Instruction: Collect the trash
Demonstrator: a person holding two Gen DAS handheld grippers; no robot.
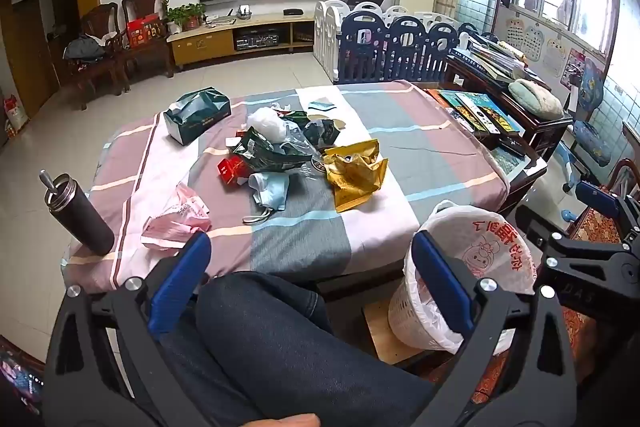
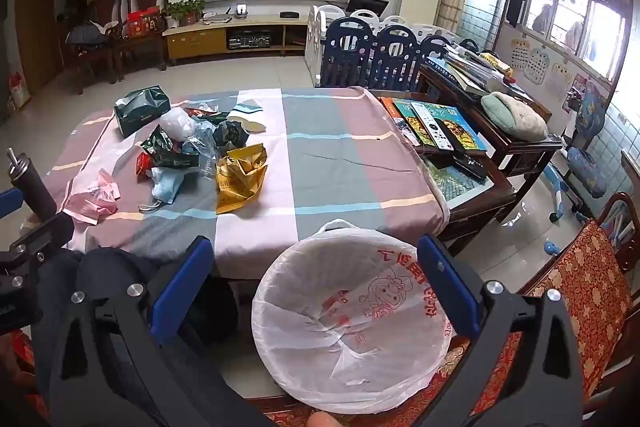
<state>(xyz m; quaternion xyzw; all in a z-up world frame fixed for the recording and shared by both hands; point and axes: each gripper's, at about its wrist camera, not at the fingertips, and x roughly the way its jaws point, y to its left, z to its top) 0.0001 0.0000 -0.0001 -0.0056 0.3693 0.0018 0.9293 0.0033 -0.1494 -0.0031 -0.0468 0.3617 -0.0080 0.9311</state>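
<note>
A heap of trash lies on the checked cloth of the table: a gold foil bag, dark green wrappers, a red packet, a crumpled pink bag, a clear plastic bag. A white bin with a printed liner stands at the near right of the table. My left gripper is open above a person's knee, short of the trash. Directly over the bin, my right gripper is open and holds nothing.
A dark flask stands at the table's near left corner. A green tissue box sits at the far left. Books and remotes cover a side table on the right. A red cushioned chair is at the near right.
</note>
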